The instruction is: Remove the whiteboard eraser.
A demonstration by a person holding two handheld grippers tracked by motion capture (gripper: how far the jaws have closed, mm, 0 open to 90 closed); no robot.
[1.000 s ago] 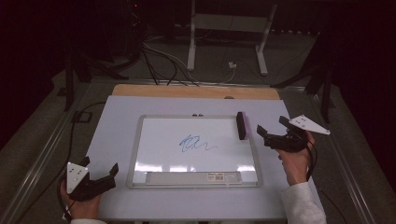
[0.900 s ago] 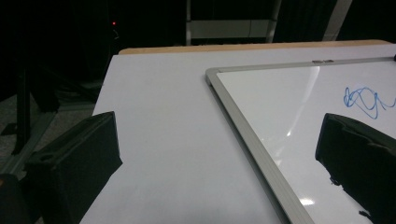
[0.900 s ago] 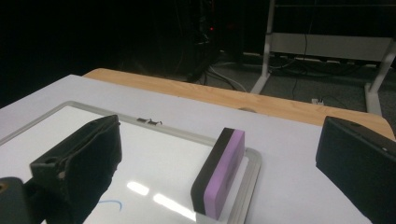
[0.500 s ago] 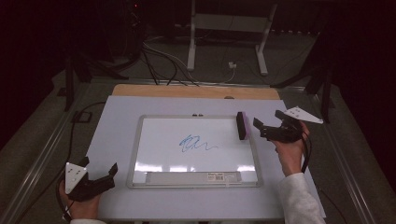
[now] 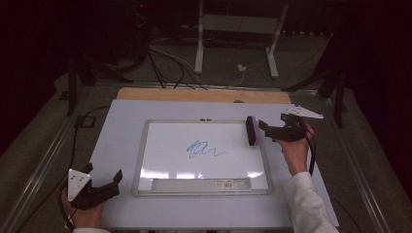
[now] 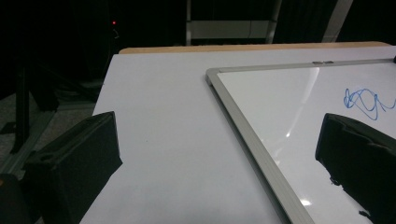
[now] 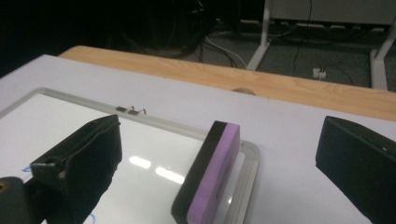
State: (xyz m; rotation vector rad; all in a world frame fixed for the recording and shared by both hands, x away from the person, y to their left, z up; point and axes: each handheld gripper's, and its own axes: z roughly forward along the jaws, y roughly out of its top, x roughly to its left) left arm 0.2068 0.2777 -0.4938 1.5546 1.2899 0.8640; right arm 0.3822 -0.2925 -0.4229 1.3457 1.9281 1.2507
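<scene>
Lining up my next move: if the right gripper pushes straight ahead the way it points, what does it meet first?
Probably the eraser, standing on edge at the whiteboard's right rim, between the open jaws of the right gripper.

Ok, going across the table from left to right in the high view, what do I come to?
Left gripper → whiteboard → blue scribble → eraser → right gripper, its jaws open at the eraser.
</scene>
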